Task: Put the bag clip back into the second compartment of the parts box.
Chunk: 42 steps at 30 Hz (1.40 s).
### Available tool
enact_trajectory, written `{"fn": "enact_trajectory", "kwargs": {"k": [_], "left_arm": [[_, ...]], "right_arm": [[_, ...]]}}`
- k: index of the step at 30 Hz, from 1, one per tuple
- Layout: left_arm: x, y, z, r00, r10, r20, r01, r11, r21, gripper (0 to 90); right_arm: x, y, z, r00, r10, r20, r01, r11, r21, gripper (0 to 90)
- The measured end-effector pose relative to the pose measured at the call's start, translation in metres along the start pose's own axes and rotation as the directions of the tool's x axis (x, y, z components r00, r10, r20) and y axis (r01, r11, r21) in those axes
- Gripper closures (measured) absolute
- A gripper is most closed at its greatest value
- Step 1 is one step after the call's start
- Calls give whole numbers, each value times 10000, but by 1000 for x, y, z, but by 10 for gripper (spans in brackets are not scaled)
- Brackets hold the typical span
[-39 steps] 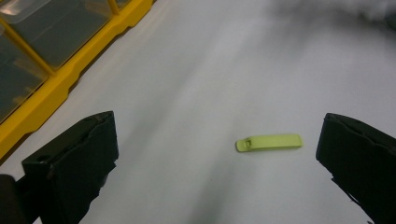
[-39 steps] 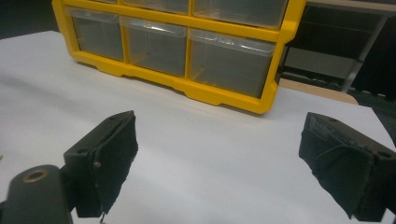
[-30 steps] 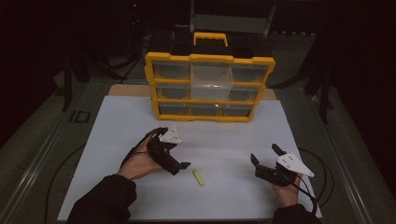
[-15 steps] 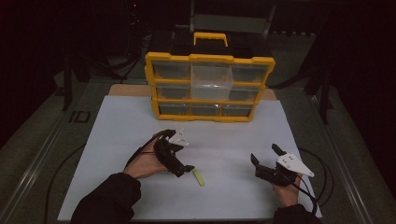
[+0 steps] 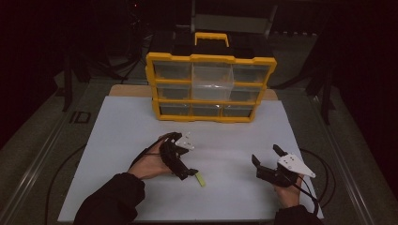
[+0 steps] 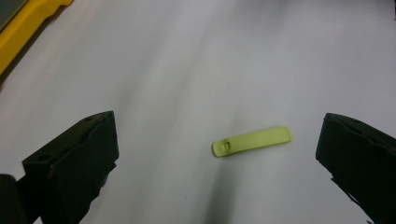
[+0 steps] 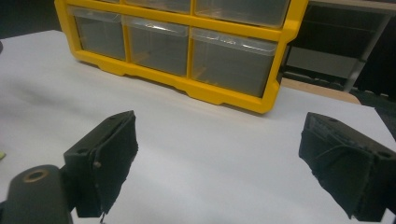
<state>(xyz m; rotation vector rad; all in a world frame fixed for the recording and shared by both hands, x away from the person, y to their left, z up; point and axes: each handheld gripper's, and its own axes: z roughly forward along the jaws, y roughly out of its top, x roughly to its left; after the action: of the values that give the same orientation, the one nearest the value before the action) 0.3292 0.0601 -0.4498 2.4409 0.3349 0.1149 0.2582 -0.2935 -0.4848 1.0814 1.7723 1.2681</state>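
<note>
lying flat between the wide-apart left tongs (image 6: 219, 154), the green clip (image 6: 252, 141) spans jaw to jaw.

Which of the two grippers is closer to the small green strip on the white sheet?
The left gripper: the green strip lies just past its open fingers, while the right gripper sits far off.

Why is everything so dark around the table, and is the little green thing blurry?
High view: light falls on the white sheet, so the room beyond the yellow drawer cabinet goes black. Left gripper view: the yellow-green clip looks fairly sharp, while the sheet behind it is smeary. Right gripper view: glare streaks the cabinet's clear drawers.
</note>
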Motion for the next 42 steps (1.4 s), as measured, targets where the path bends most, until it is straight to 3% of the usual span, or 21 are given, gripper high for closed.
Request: {"fn": "enact_trajectory", "kwargs": {"k": [23, 42], "left_arm": [[-5, 5, 25, 9985, 287, 469, -315, 9978, 587, 0], [-9, 6, 49, 9942, 547, 929, -659, 9903, 1221, 0]], "right_arm": [[0, 0, 0, 10000, 3, -20, -3, 10000, 19, 113], [0, 0, 0, 10000, -9, -31, 9, 10000, 53, 113]]}}
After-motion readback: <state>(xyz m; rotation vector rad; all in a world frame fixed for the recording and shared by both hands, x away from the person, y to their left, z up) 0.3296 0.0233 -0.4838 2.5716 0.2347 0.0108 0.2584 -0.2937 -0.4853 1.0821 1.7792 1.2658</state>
